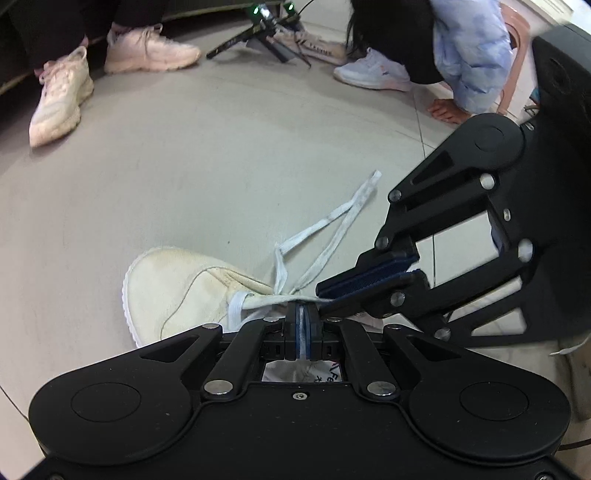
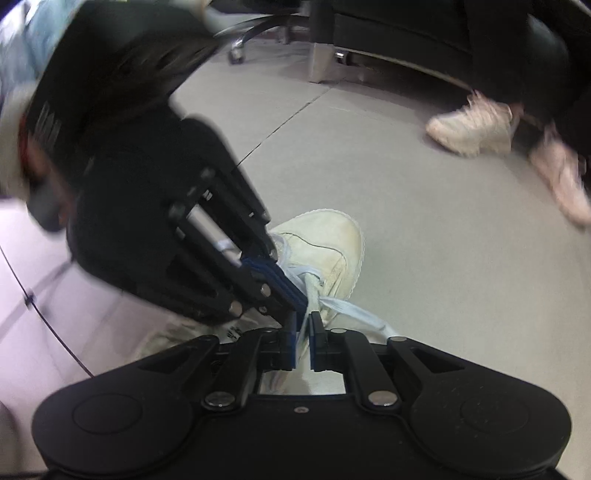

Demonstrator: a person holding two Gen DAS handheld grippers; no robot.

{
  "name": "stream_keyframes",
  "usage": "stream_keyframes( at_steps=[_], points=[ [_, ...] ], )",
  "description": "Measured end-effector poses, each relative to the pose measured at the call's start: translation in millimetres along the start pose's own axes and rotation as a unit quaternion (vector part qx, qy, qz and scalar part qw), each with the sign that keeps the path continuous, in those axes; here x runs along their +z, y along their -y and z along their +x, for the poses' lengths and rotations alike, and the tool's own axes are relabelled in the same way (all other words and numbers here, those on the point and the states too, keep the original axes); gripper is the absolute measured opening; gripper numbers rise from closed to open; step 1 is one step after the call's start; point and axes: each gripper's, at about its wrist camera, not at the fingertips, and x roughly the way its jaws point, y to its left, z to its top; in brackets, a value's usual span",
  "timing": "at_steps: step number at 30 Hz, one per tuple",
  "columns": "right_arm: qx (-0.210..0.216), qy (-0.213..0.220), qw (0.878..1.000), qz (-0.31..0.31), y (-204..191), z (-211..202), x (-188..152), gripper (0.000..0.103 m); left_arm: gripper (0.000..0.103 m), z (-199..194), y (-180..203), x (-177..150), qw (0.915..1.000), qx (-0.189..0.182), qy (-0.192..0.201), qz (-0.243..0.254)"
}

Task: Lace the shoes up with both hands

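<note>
At the far left of your left camera, a pair of pale sneakers point(image 1: 61, 96) worn by a seated person rests on the grey floor point(image 1: 221, 166). Lower down lies the cream shoe point(image 1: 177, 291) you are lacing, its toe pointing left and its white sole rim on the floor. Your left gripper point(image 1: 303, 325) sits just over the shoe's lacing, its blue pads pressed together on a strand of the white lace point(image 1: 325, 236) that runs up between them. From the knot at the shoe, two more strands of lace rise up and to the right across the floor and meet at a flat end. Right of that, your right gripper point(image 1: 327, 291) comes in from the right edge, its blue tips closed to a narrow slit and meeting the lace at the knot, just beside your left pads. Along the top right, another person crouches in white sneakers point(image 1: 373, 70) beside a black tripod point(image 1: 258, 33).

In your right camera, the left gripper point(image 2: 295, 295) fills the left half, blurred. At centre, the shoe point(image 2: 325, 240) points away from you. Your right gripper point(image 2: 303, 332) stands nearly closed with a lace strand point(image 2: 347, 308) in the thin gap; whether the pads press it, you cannot tell.
</note>
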Motion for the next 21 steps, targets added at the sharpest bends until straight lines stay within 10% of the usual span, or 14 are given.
stream_keyframes(
  at_steps=[3, 5, 11, 21],
  points=[
    [0.045, -0.001, 0.985, 0.166, 41.6, 0.0, -5.6, 0.012, 0.003, -2.4, 2.7, -5.1, 0.9999, 0.004, 0.010, -0.001],
    [0.085, -0.008, 0.946, 0.312, 72.5, 8.6, -17.0, 0.015, 0.003, -3.9, 2.7, -6.8, 0.9999, 0.005, 0.013, -0.007],
    [0.104, -0.001, 0.871, 0.480, 102.2, 26.1, -35.8, 0.016, 0.003, -7.8, 4.6, -11.5, 0.9997, 0.009, 0.024, -0.005],
    [0.119, -0.010, 0.858, 0.499, 93.8, 32.3, -38.7, 0.012, 0.003, -5.4, 13.0, -12.6, 0.9992, 0.024, 0.031, 0.001]
  ],
)
